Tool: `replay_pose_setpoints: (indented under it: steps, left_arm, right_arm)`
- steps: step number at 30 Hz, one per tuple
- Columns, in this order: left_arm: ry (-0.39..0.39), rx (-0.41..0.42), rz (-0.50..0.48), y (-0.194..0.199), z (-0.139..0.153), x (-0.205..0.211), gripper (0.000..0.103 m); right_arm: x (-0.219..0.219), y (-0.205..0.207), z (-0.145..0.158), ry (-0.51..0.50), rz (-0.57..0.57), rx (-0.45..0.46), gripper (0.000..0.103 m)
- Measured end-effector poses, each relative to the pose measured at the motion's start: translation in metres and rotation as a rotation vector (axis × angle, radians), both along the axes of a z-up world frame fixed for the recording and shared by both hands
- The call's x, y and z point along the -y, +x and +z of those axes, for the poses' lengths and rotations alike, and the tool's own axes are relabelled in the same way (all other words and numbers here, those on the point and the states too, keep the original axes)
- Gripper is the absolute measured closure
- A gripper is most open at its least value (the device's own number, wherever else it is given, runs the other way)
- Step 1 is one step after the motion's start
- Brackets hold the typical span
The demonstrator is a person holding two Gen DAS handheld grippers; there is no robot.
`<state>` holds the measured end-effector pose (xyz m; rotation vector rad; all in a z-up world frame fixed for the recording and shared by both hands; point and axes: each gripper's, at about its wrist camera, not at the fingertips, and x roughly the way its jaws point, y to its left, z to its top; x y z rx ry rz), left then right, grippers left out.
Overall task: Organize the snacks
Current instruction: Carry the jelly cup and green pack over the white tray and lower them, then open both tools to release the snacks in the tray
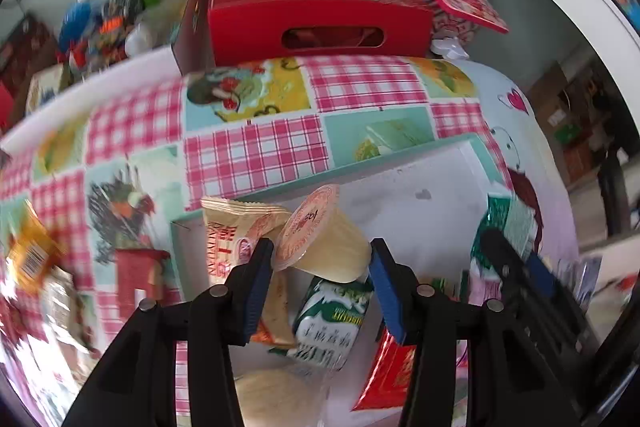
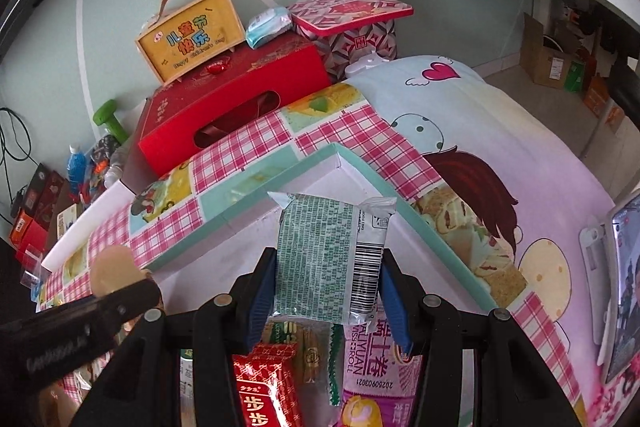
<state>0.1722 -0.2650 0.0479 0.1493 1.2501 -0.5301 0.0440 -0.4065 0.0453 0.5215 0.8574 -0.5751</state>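
The left gripper [image 1: 322,259] has its fingers [image 1: 260,287] clamped on a jelly cup [image 1: 320,241], one blue pad against the foil-lid rim and the other against the base, so the cup lies tilted sideways rather than upright; gripped end to end like that, it probably cannot slip or crush. The right gripper [image 2: 326,291] has its fingers [image 2: 394,303] closed on a green-and-white wrapped snack [image 2: 328,255], held by its flat sides with the barcode seam facing the camera and the crimped ends free above. Both loads hang over the open teal-rimmed box [image 2: 360,171], which sits on the bed with its far corner pointing toward the red gift box; that suggests each snack is being carried in for sorting. Below the fingers the box's near end already holds a crowd of packets: a red packet [image 2: 264,387], a pink roll-cake wrapper [image 2: 372,367], a green-and-white carton [image 1: 332,323] and a tan packet [image 1: 228,227] leaning on the left wall. They overlap, so how tidy the rows are is hard to judge. The far end of the box floor is bare white, the likely room left for these two. Beyond it the checked cloth [image 1: 256,151] covers the bed, with one orange packet [image 1: 32,255] blurred near its left edge, still outside. At the far edge stand the red gift box [image 2: 236,99] and, on top, a yellow case [image 2: 192,35], kept clear of the work.
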Motion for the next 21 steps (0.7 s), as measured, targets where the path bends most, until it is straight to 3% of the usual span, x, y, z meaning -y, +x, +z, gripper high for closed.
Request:
replay_pose_setpoints:
  steps: [3,14,21]
  left_arm:
    - [0.017,-0.014,0.031,0.008,-0.008,0.005,0.053]
    - [0.054,0.051,0.040,0.012,-0.009,0.028,0.053]
    - [0.020,0.043,0.071,0.012,-0.006,0.032,0.049]
  right_arm:
    - [0.006,0.000,-0.005,0.026,0.006,0.015,0.051]
    - [0.020,-0.004,-0.010,0.054,-0.004,0.030,0.051]
    - [0.019,-0.004,-0.006,0.021,0.007,0.005,0.051]
